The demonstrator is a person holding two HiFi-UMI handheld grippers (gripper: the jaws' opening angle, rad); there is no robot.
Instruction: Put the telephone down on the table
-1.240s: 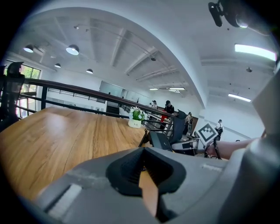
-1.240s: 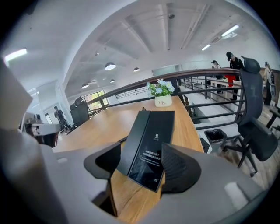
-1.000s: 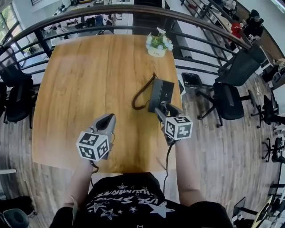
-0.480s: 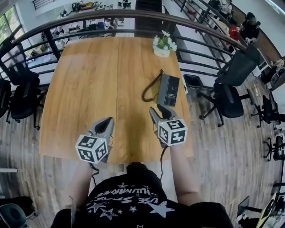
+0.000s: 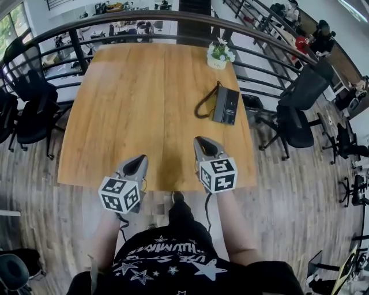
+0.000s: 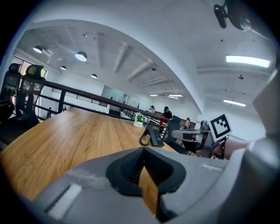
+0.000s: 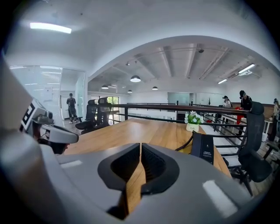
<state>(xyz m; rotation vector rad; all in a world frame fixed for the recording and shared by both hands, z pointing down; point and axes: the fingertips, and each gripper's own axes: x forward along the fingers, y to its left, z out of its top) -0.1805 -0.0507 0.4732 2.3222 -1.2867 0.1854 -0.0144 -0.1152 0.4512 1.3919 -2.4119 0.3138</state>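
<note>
Telephone (image 5: 226, 106) lies flat on the table (image 5: 127, 115), in the far right part of the wood and close to the right edge. Its dark cord (image 5: 203, 107) loops off its left side onto the tabletop. A small flower pot (image 5: 219, 55) stands beyond it at the far right corner, apart from it. Neither of your 2 grippers touches the telephone; both are well apart from it, down at the near edge of the table.

Your right gripper (image 5: 202, 140) hangs over the near right part of the table, pointing away from you and slightly down. Its jaws are closing: in the right gripper view the tips meet at the front, only a thin slit runs behind them, and nothing is between them. That view has the telephone ahead and off to the right, with the flower pot behind it.

Your left gripper (image 5: 138, 159) hovers at the near edge, left of the right one, with its marker cube (image 5: 120, 194) out over the floor. Its fingers are together at the tips and hold nothing; only wood shows through the gap behind them. In the left gripper view the telephone sits far ahead.

A black railing (image 5: 144, 17) curves round the far side of the table, and office chairs (image 5: 31, 112) stand on both sides.
</note>
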